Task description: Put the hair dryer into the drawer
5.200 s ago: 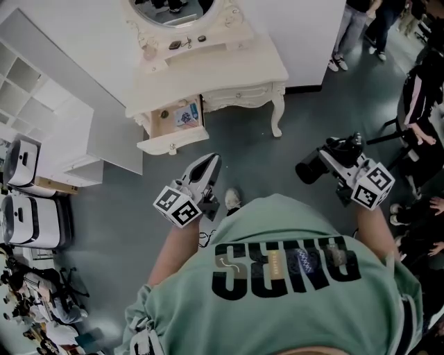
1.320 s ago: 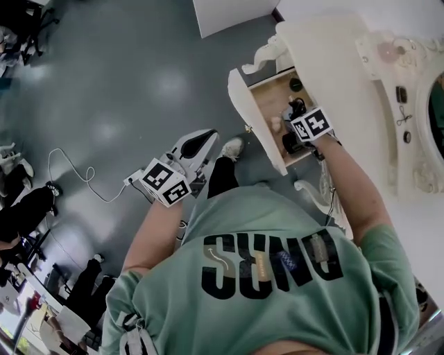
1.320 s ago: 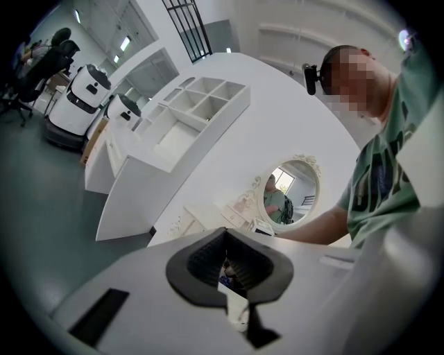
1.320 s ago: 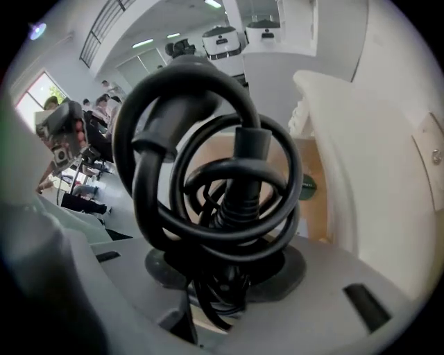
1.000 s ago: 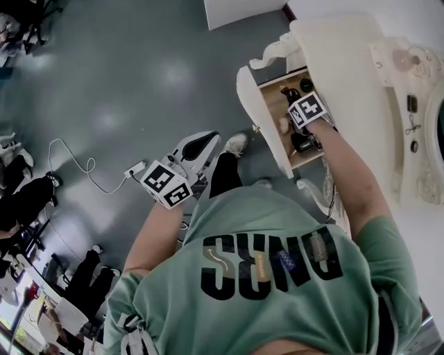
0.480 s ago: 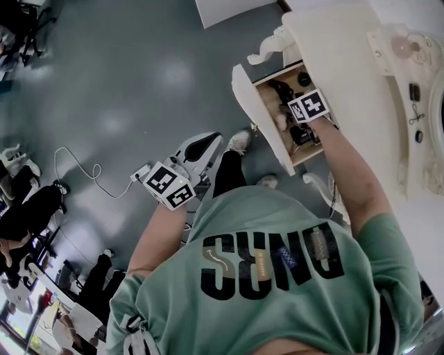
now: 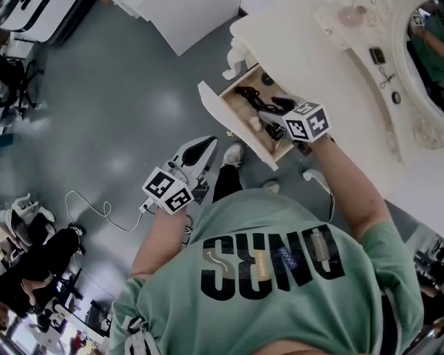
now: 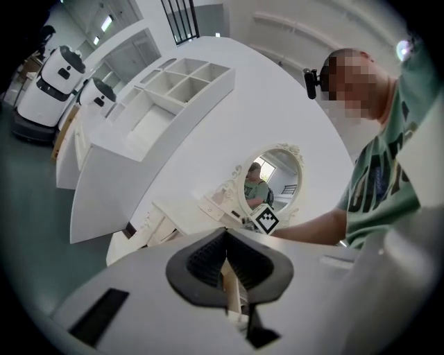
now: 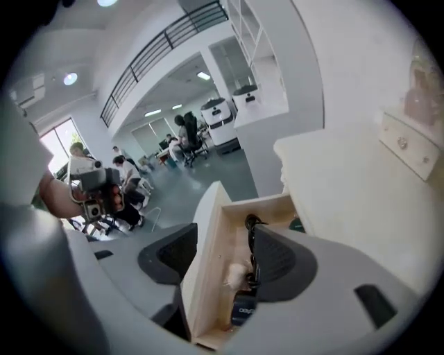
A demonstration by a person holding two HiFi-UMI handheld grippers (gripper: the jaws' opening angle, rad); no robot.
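Observation:
The black hair dryer lies inside the open wooden drawer of the white vanity, with its cord coiled beside it. My right gripper hovers just above the drawer, pointing down into it. In the right gripper view its pads stand apart over the drawer, and the dryer lies below them. Its jaws have just been closing a little from their widest, with nothing between them. My left gripper hangs shut over the floor, left of the drawer, holding nothing; its pads meet in the left gripper view.
The white vanity top carries small items and an oval mirror. A pale fluffy item lies in the drawer. A cable trails on the grey floor. People sit at the lower left. A white cabinet stands beyond.
My right gripper has let go of the hair dryer and lifted out of the drawer, leaving the dryer lying inside. The left gripper has drifted slightly. The head view has swung.

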